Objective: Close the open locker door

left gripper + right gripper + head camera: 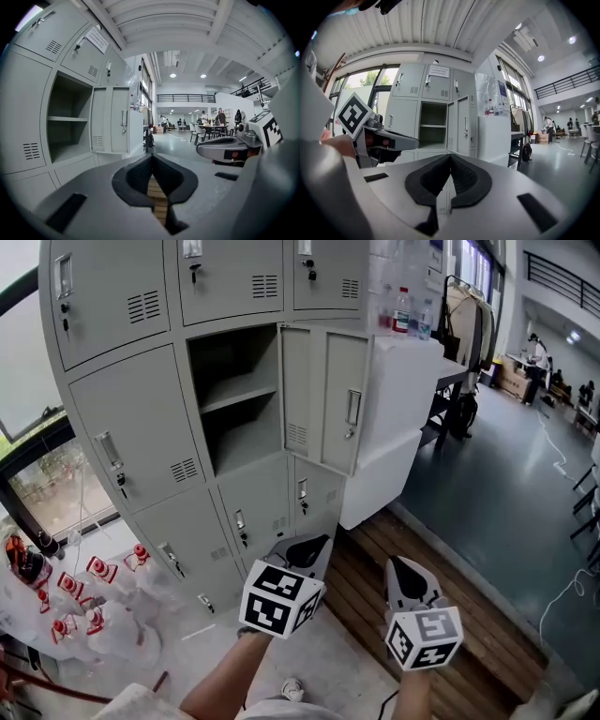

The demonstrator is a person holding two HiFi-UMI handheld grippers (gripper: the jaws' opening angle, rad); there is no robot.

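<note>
A grey bank of lockers (141,427) stands ahead. One middle compartment (234,399) is open, with a shelf inside and nothing on it. Its door (326,399) swings out to the right, handle facing me. My left gripper (314,542) and right gripper (403,565) are side by side below the lockers, well short of the door, both shut with nothing between the jaws. In the left gripper view the left gripper (151,157) points toward the door (112,119). Seen from the right gripper (450,156), the door (462,124) stands open beside the compartment (432,124).
A white cabinet (394,418) with bottles (401,310) on top stands right behind the open door. Several red-capped plastic bottles (84,606) lie on the floor at the left. Wooden planks (450,606) run under the right gripper. Tables and chairs (211,129) stand far off.
</note>
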